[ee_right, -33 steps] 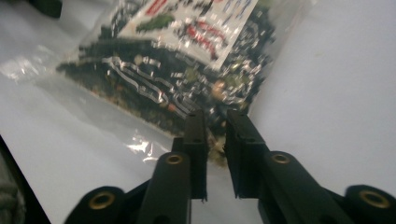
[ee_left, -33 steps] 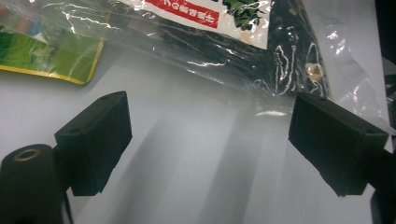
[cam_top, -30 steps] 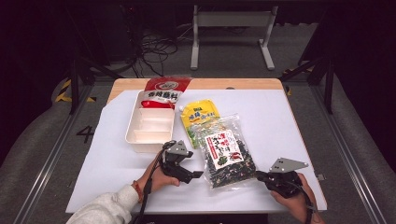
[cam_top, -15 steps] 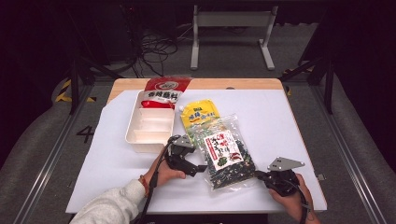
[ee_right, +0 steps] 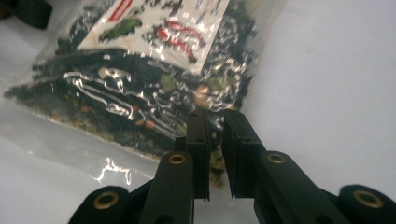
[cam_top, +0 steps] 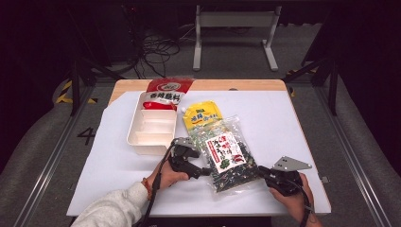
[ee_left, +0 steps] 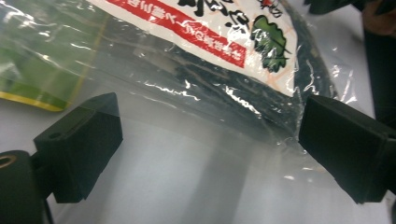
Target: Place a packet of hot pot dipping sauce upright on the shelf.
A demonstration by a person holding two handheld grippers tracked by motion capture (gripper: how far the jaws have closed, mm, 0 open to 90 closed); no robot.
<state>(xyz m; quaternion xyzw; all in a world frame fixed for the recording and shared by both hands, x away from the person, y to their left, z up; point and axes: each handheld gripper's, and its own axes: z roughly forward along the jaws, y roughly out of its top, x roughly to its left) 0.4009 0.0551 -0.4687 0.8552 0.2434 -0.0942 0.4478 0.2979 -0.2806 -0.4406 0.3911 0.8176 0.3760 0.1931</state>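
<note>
Here, right tool (ee_right: pixel 215 126) pinching seaweed bag (cam_top: pixel 226 153), left tool (ee_left: pixel 208 140) spread beside it

Seaweed bag (cam_top: pixel 226 155) flat on white table (cam_top: pixel 283 127). Just left of bag: left gripper (cam_top: pixel 204 171) at its edge. At bag's near right corner: right gripper (cam_top: pixel 263 173). Beyond bag: yellow pouch (cam_top: pixel 202 115); white tray (cam_top: pixel 151 130) left, red pouch (cam_top: pixel 166 90) behind.
</note>
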